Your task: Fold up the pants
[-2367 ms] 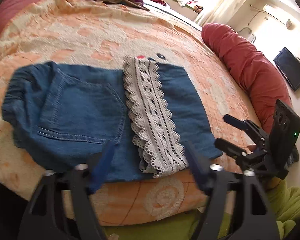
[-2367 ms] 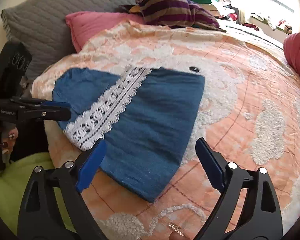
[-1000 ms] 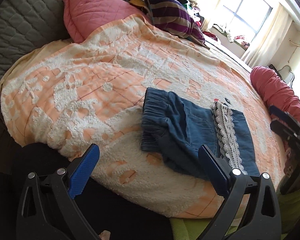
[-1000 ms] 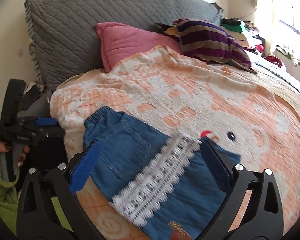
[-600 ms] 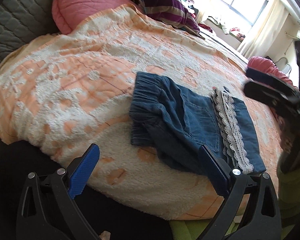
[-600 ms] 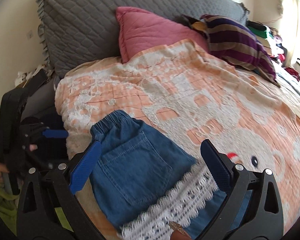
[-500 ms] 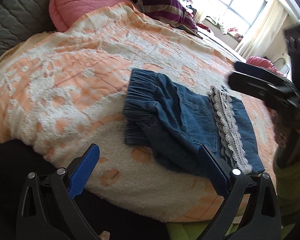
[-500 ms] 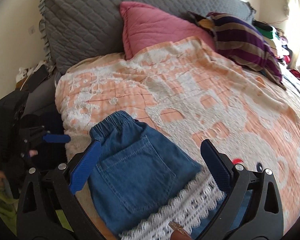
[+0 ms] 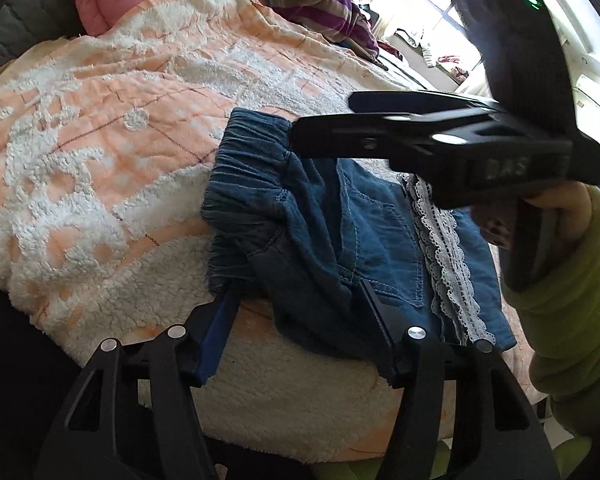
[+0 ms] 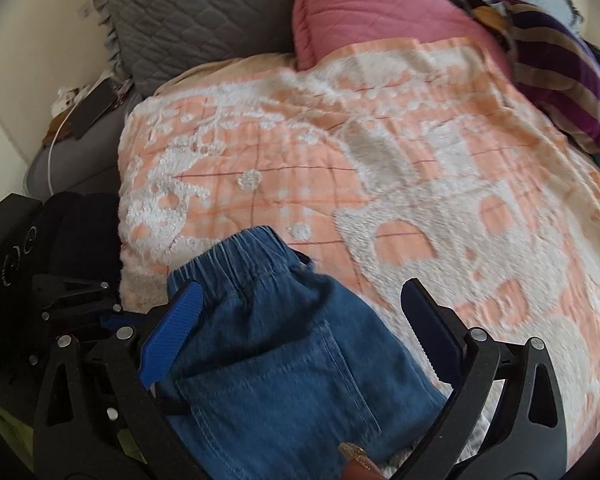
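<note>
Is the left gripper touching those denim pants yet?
Touching. In the left wrist view the left gripper has its fingers pressed against the near edge of the denim pants, with fabric bunched between them, below the elastic waistband.

Left gripper (image 9: 298,312) low, fingers spread; right gripper (image 10: 300,328) raised, fingers wide apart

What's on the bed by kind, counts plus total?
Denim pants: 1
Orange-white blanket: 1
Pink pillow: 1
Grey quilted pillow: 1
Striped purple cloth: 1
Total: 5
</note>
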`<action>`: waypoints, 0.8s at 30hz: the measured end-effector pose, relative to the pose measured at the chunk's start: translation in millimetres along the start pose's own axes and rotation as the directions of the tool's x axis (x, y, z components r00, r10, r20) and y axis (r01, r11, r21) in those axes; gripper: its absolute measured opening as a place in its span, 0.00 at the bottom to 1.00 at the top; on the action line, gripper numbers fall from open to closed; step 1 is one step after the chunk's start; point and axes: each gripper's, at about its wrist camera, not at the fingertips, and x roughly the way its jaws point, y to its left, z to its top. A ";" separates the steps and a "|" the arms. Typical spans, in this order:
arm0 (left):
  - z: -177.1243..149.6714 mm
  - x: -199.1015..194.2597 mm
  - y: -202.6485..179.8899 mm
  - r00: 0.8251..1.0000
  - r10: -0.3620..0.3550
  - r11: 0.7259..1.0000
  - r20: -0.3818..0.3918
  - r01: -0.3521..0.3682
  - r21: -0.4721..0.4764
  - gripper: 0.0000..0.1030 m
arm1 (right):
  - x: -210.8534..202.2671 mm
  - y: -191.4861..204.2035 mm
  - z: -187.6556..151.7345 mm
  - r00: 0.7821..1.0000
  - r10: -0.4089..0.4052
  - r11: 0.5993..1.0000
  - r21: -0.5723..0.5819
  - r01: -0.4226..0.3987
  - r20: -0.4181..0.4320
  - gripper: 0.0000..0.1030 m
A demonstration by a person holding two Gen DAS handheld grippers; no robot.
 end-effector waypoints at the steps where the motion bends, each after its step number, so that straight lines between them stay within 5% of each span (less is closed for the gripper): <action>1: -0.3 0.1 0.5 1.000 -0.003 1.000 -0.001 0.003 -0.002 0.56 | 5.0 1.1 2.6 1.000 0.016 1.000 -0.009 -0.016 -0.009 0.91; 10: -0.3 -1.5 1.7 1.000 -0.017 1.000 -0.007 0.017 0.004 0.58 | 45.3 14.1 11.9 0.987 0.136 0.989 -0.044 -0.140 -0.081 0.87; 14: 1.1 -3.2 3.3 1.000 -0.028 1.000 -0.009 0.028 -0.002 0.60 | 49.6 14.7 6.7 0.981 0.178 0.981 -0.061 -0.183 -0.077 0.50; 16: 2.3 -4.9 5.1 0.999 -0.036 0.999 -0.011 0.036 0.000 0.66 | 39.0 9.7 5.5 0.980 0.194 0.980 -0.047 -0.195 -0.038 0.36; 17: 2.9 -5.6 3.9 1.000 -0.022 1.000 -0.013 0.022 0.010 0.78 | 30.9 6.1 4.6 0.980 0.197 0.980 -0.037 -0.197 -0.015 0.30; 24: 10.0 -16.2 -6.9 1.000 -0.005 0.999 0.030 0.004 0.046 0.93 | -47.7 -28.5 -21.1 0.960 0.209 0.975 0.036 -0.219 0.186 0.24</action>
